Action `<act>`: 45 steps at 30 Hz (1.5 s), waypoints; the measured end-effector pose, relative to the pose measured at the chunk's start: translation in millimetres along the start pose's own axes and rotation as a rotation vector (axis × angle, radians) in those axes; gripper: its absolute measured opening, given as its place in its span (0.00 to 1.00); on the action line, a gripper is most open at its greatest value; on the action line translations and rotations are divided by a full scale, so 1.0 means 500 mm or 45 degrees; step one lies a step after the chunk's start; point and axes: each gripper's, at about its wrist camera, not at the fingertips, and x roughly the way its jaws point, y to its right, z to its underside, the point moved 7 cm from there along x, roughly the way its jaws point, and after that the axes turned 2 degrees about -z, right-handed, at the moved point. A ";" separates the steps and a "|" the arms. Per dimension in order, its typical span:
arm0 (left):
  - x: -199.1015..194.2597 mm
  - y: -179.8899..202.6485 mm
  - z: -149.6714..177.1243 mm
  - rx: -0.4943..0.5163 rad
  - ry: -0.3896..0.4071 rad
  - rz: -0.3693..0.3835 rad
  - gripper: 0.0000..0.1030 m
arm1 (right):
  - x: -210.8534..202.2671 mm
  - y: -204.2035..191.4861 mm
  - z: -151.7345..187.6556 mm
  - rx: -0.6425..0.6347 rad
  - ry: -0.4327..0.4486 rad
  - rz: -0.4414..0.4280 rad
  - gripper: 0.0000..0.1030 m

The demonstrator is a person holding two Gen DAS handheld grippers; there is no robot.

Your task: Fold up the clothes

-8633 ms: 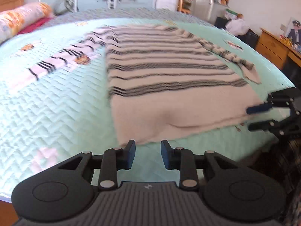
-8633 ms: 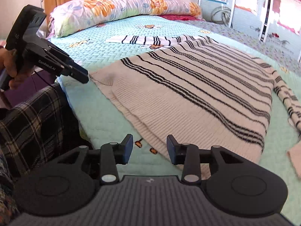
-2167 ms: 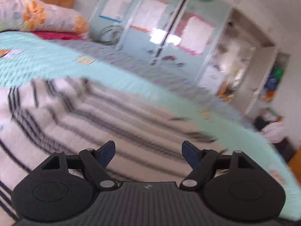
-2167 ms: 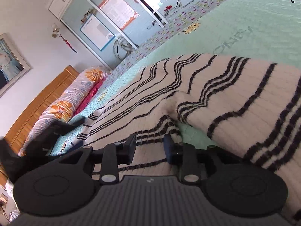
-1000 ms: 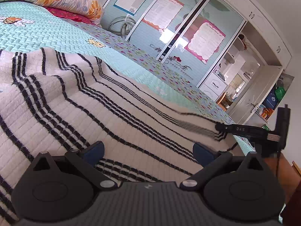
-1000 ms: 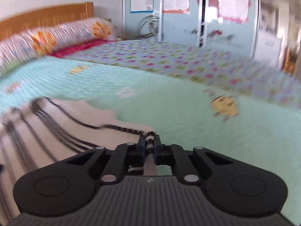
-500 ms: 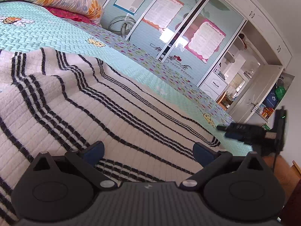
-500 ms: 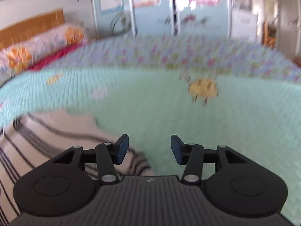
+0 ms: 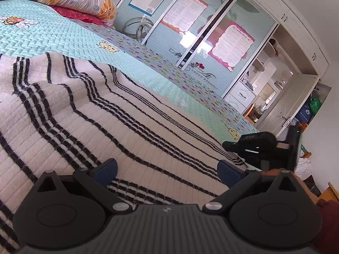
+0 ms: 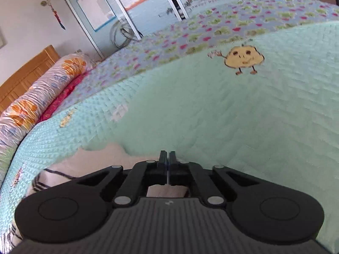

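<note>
- Half a second ago the right gripper (image 10: 167,155) stood spread over the sweater's edge; its jaws have just been closing and now sit pressed together. Whether they pinch the knit cannot be told.
- The left gripper (image 9: 166,170) is spread wide as before, low over the striped sweater (image 9: 89,114) lying flat on the bedspread (image 9: 63,38).
- Wardrobe door (image 9: 197,74) reads "SWEET WEDDING".
- Only the right view shows the yellow cartoon figure (image 10: 243,58) on the bedspread.
</note>
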 end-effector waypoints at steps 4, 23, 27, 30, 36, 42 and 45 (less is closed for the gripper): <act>0.000 0.003 0.001 0.002 0.000 -0.003 1.00 | -0.059 -0.027 0.014 0.058 0.087 -0.041 0.27; -0.009 -0.014 -0.010 -0.110 0.013 0.054 0.99 | -0.071 -0.032 0.125 0.498 0.107 -0.088 0.16; -0.009 -0.011 -0.012 -0.110 0.006 0.042 0.99 | -0.054 0.039 0.126 0.729 0.307 -0.023 0.00; -0.025 -0.016 -0.031 -0.125 0.001 -0.010 0.96 | -0.054 0.022 0.132 0.630 0.385 0.026 0.00; -0.094 -0.029 -0.171 0.094 0.213 -0.236 1.00 | -0.043 0.004 0.122 0.458 0.391 0.078 0.00; 0.046 -0.126 -0.345 0.285 0.077 -0.338 1.00 | -0.040 0.012 0.119 0.453 0.368 -0.001 0.04; 0.147 -0.159 -0.379 0.305 -0.085 -0.233 0.97 | -0.038 0.012 0.119 0.456 0.350 -0.047 0.08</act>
